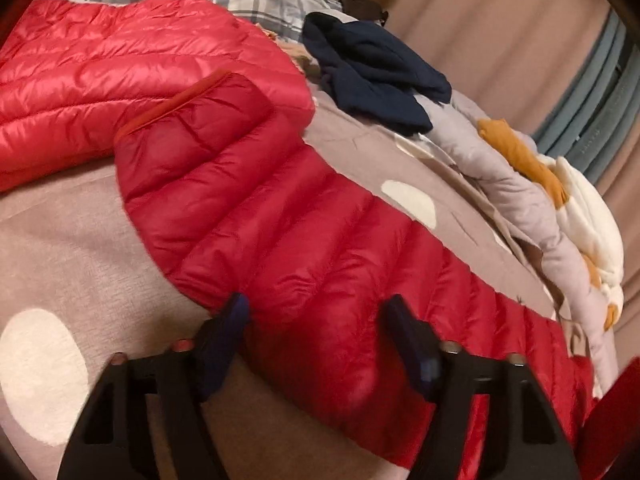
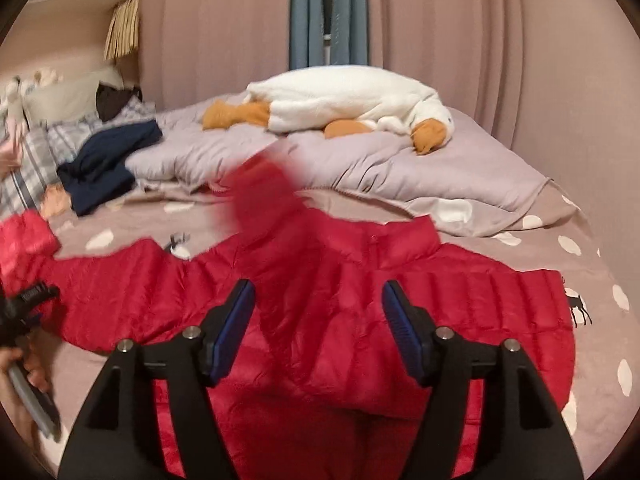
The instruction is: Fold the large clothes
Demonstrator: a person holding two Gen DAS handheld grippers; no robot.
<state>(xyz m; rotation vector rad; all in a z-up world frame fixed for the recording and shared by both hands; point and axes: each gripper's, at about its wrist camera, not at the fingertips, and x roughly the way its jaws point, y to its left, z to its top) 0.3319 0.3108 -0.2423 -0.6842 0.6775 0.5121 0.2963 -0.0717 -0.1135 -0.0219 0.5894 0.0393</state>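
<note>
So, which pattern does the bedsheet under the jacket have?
The bedsheet is taupe with white dots and small black deer, clearest in the right wrist view.

Bare bedsheet [image 2: 540,248] right of jacket [image 2: 360,320]; quilt [image 2: 360,168] blocks behind.

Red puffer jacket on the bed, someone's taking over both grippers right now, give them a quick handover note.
Left gripper: open, jaws either side of a sleeve, not pinching it.
Right gripper: open, over the red jacket, holding nothing. A blurred red part of the jacket is in mid-air above it.
Jacket lies spread across the dotted bedspread; a second red puffer lies beyond the sleeve.
Done: no finished fold visible.
Left: fold both sleeves in, then the body. The navy garment near the pillows also looks unfolded.
</note>
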